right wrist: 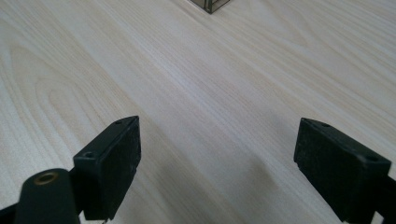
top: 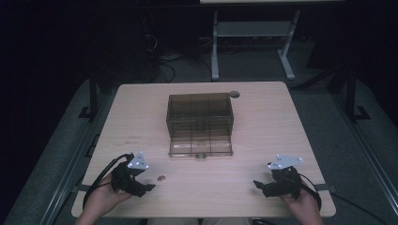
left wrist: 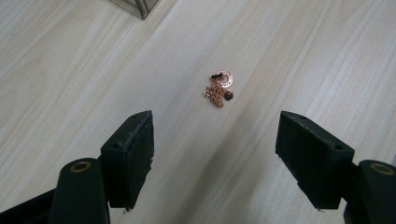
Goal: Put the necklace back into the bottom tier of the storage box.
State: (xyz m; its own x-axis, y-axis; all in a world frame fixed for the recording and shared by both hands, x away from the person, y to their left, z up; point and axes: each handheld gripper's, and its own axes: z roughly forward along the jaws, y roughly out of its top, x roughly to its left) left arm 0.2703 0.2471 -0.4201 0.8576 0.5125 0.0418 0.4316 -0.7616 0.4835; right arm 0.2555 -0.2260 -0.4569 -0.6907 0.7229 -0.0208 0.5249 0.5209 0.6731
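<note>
- Near the table's (top: 263, 108) front-left corner, a small rose-gold chain bracelet (left wrist: 218, 87) is lying.
- Left gripper (left wrist: 215, 158) is hovering before it, jaws spread.
- Right gripper (right wrist: 217, 163) is idling by the front-right corner, jaws spread.
- Smoky translucent plastic compartment box (top: 200, 123) is sitting mid-table.

A pale wood-grain table (top: 263, 122) fills the centre of the high view, with a round grommet (top: 234, 94) near its far edge. At the top of the frame, a white table frame (top: 253, 33) stands on grey floor (top: 328, 117) beside tangled cables (top: 164, 58).
</note>
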